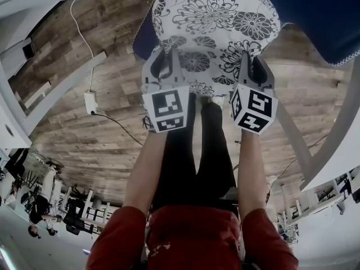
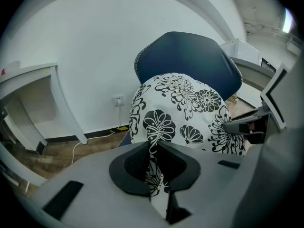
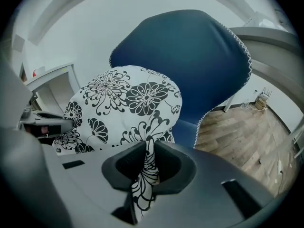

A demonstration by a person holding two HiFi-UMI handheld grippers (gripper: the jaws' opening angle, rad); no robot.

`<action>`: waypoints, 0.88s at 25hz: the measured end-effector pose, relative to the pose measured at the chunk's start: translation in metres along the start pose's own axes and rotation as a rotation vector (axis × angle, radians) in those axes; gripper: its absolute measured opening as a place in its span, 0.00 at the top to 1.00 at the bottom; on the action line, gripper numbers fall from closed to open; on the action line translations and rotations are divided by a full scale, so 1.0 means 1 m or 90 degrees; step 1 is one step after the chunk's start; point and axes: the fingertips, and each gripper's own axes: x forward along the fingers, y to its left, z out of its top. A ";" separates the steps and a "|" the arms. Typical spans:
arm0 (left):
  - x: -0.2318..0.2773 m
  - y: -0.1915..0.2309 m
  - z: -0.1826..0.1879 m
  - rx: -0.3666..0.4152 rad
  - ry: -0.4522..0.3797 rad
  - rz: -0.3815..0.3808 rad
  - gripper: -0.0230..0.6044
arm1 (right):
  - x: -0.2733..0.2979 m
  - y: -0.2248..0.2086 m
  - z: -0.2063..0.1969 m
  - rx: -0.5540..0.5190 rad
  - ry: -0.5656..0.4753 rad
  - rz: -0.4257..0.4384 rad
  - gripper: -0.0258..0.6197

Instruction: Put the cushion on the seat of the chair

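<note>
A white cushion (image 1: 216,21) with black flower print hangs between both grippers, held over the dark blue chair (image 1: 315,16). My left gripper (image 1: 164,66) is shut on the cushion's near left edge, fabric pinched between its jaws. My right gripper (image 1: 252,66) is shut on the near right edge the same way. In the left gripper view the cushion (image 2: 183,113) covers the lower part of the chair's blue backrest (image 2: 190,56). In the right gripper view the cushion (image 3: 123,108) stands in front of the backrest (image 3: 190,61), with a strip of blue seat (image 3: 187,129) showing beside it.
Wood plank floor (image 1: 101,134) lies below. White table legs (image 1: 62,89) stand at the left, and a white power strip (image 1: 90,102) with cables lies on the floor. A white curved frame (image 1: 332,139) runs at the right. My legs in dark trousers (image 1: 197,156) stand under the grippers.
</note>
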 end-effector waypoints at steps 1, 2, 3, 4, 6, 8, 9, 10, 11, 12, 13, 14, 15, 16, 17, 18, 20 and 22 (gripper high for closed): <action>0.003 0.000 -0.002 0.005 0.000 0.002 0.89 | 0.002 -0.001 -0.002 0.002 0.002 -0.002 0.86; 0.005 -0.001 -0.003 0.010 0.000 0.003 0.89 | 0.005 -0.002 -0.004 0.004 0.005 -0.005 0.87; 0.008 -0.001 -0.005 0.013 0.000 0.005 0.89 | 0.007 -0.003 -0.007 0.005 0.007 -0.007 0.86; 0.010 0.000 -0.006 0.015 0.001 0.007 0.89 | 0.009 -0.003 -0.008 0.005 0.010 -0.009 0.86; 0.015 0.000 -0.009 0.014 0.003 0.011 0.89 | 0.014 -0.004 -0.011 0.002 0.014 -0.014 0.86; 0.020 0.000 -0.012 0.017 0.005 0.015 0.89 | 0.017 -0.004 -0.014 0.002 0.019 -0.019 0.86; 0.022 0.000 -0.014 0.020 0.006 0.018 0.88 | 0.018 -0.004 -0.016 0.002 0.021 -0.022 0.86; 0.024 0.000 -0.016 0.022 0.007 0.019 0.88 | 0.020 -0.004 -0.019 0.002 0.024 -0.024 0.86; 0.026 0.000 -0.018 0.023 0.009 0.020 0.88 | 0.021 -0.005 -0.022 0.003 0.026 -0.025 0.86; 0.027 0.000 -0.019 0.024 0.009 0.021 0.88 | 0.023 -0.005 -0.024 0.004 0.027 -0.025 0.85; 0.028 0.001 -0.020 0.025 0.007 0.021 0.88 | 0.023 -0.005 -0.025 0.006 0.028 -0.027 0.85; 0.028 0.000 -0.020 0.025 0.005 0.020 0.88 | 0.023 -0.006 -0.025 0.008 0.027 -0.029 0.84; 0.028 -0.001 -0.019 0.024 0.003 0.018 0.88 | 0.024 -0.008 -0.025 0.011 0.026 -0.031 0.84; 0.028 -0.002 -0.018 0.024 0.000 0.018 0.88 | 0.024 -0.010 -0.025 0.015 0.026 -0.033 0.83; 0.027 -0.003 -0.017 0.024 -0.003 0.018 0.88 | 0.024 -0.012 -0.025 0.018 0.026 -0.034 0.82; 0.027 -0.003 -0.015 0.026 -0.006 0.020 0.88 | 0.025 -0.013 -0.024 0.021 0.025 -0.035 0.82; 0.028 -0.003 -0.014 0.032 -0.011 0.026 0.88 | 0.027 -0.014 -0.023 0.022 0.025 -0.036 0.81; 0.029 -0.001 -0.011 0.039 -0.015 0.034 0.88 | 0.030 -0.014 -0.021 0.019 0.025 -0.038 0.81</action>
